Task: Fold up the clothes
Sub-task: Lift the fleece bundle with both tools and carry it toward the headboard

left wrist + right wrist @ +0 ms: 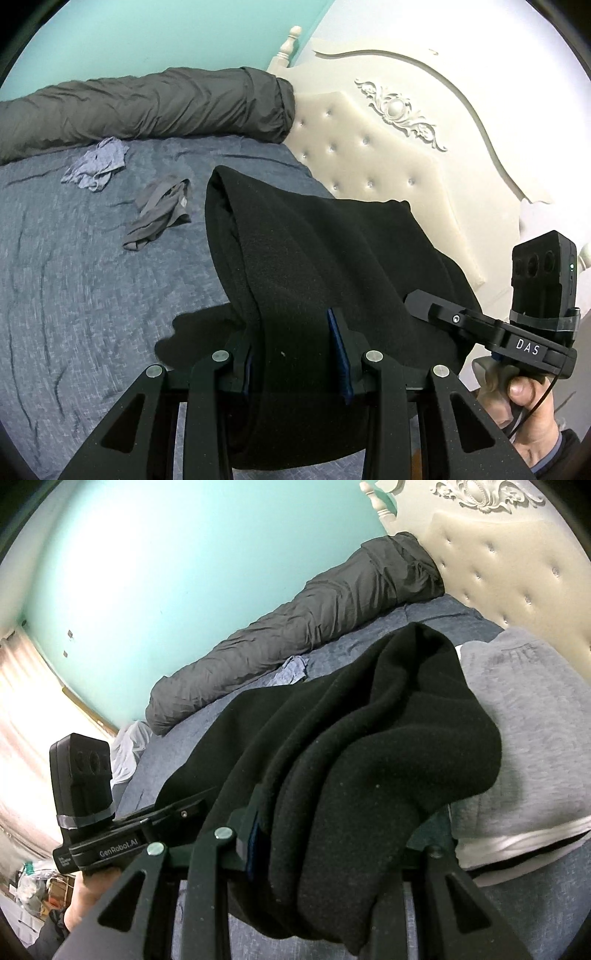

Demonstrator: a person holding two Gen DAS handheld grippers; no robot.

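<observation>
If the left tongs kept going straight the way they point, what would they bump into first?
The black garment they already grip fills the way ahead. Past it, the left tongs would most likely meet the blue bedsheet, since they point down at the bed, though depth is hard to judge.

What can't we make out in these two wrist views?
- Left wrist view: the black garment drapes over the left gripper, hiding its fingertips and the bed beneath.
- Right wrist view: the same garment covers the right gripper; only one blue pad edge shows.
- What kind of garment it is: bunched, and its lower end is cut off by the bottom edge.
- Grey folded top: partly behind the garment, cut off at right.
</observation>
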